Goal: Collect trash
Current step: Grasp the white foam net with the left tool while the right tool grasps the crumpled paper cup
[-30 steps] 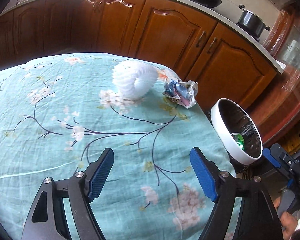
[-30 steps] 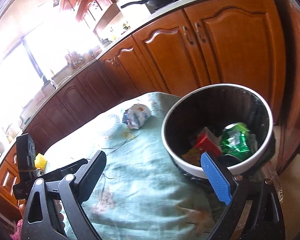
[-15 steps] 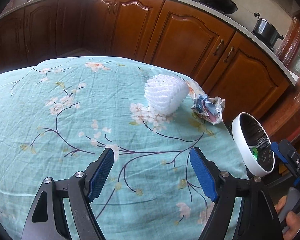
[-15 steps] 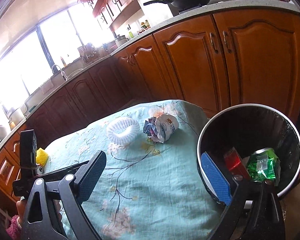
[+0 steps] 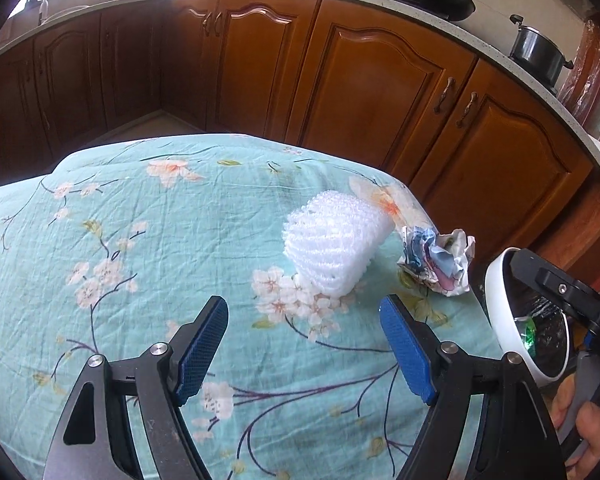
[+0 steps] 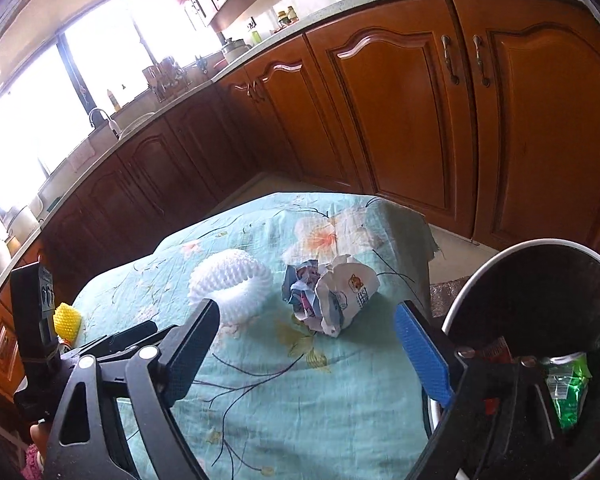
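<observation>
The crumpled wrapper (image 6: 332,300) shows a small cartoon cat face and a few letters too creased to read; it lies on the floral cloth (image 5: 148,264) near the counter's far right corner. Just left of it, possibly touching, sits a white foam net sleeve (image 5: 336,248). The white-rimmed bin (image 6: 472,276) stands off the right edge, its near side cut off by the right gripper's frame; inside it a green packet (image 6: 568,388) and something red are partly hidden. The left gripper (image 5: 304,344) has its fingers spread with nothing between them, short of the sleeve. The right gripper (image 6: 312,340) is closing, its fingers empty, the wrapper just beyond them. A yellow object (image 6: 67,320) shows behind the left gripper's body, hard to identify. Wooden cabinets (image 5: 380,92) stand behind.
</observation>
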`<state>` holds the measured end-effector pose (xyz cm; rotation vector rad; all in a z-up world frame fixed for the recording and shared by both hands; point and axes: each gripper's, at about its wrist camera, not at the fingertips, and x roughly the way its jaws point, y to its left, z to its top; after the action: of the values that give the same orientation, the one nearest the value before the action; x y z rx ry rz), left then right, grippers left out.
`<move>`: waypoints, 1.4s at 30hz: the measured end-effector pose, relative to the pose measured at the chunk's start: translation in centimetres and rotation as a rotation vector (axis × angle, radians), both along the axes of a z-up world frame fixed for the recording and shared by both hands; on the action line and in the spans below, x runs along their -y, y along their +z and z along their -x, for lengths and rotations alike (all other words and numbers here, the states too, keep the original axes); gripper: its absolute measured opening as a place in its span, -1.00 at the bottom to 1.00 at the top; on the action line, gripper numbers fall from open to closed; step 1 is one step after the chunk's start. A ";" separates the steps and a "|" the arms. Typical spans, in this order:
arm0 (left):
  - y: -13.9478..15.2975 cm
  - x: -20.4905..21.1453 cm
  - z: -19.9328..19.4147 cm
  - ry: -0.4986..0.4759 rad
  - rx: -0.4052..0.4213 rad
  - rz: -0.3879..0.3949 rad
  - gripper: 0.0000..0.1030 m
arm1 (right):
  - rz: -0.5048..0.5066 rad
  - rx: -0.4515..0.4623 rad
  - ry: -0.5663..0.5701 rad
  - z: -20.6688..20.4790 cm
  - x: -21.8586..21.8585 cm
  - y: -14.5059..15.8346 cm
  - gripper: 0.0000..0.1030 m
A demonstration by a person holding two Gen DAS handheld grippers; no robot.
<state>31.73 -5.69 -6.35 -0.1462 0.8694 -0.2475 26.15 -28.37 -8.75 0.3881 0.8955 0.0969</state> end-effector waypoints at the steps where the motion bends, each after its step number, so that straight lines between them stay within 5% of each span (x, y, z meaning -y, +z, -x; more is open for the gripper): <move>1: -0.2 0.2 -0.6 0.003 -0.002 -0.008 0.49 | 0.003 -0.013 -0.004 -0.6 0.1 -0.3 0.51; 5: -1.1 1.1 -2.8 0.007 -0.028 -0.017 0.40 | 0.014 -0.068 0.010 -2.3 0.1 -2.1 0.33; 7: -1.6 1.4 -3.7 0.003 -0.038 -0.024 0.14 | 0.020 -0.087 0.021 -2.8 -0.1 -2.9 0.20; 8: -1.8 1.5 -4.1 -0.006 -0.045 -0.018 -0.13 | 0.029 -0.099 0.029 -3.0 -0.3 -3.3 0.15; 9: -2.0 1.7 -4.4 -0.015 -0.053 -0.015 -0.46 | 0.047 -0.110 0.033 -3.2 -0.5 -3.6 -0.03; 12: -2.4 2.1 -4.5 -0.037 -0.047 -0.021 -0.75 | 0.055 -0.125 0.052 -3.2 -0.8 -4.2 -0.58; 30: -1.4 -1.2 4.1 -0.036 -0.023 -0.016 -0.80 | -0.042 -0.022 0.033 5.2 -1.3 -0.9 -0.68; 42: -0.3 0.0 8.7 -0.093 -0.011 -0.004 -0.80 | -0.001 0.036 0.001 11.2 -2.1 0.9 -0.68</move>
<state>23.06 -5.66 -6.61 -0.1040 0.8888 -0.3321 14.94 -26.25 -7.86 0.3857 0.8605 0.1053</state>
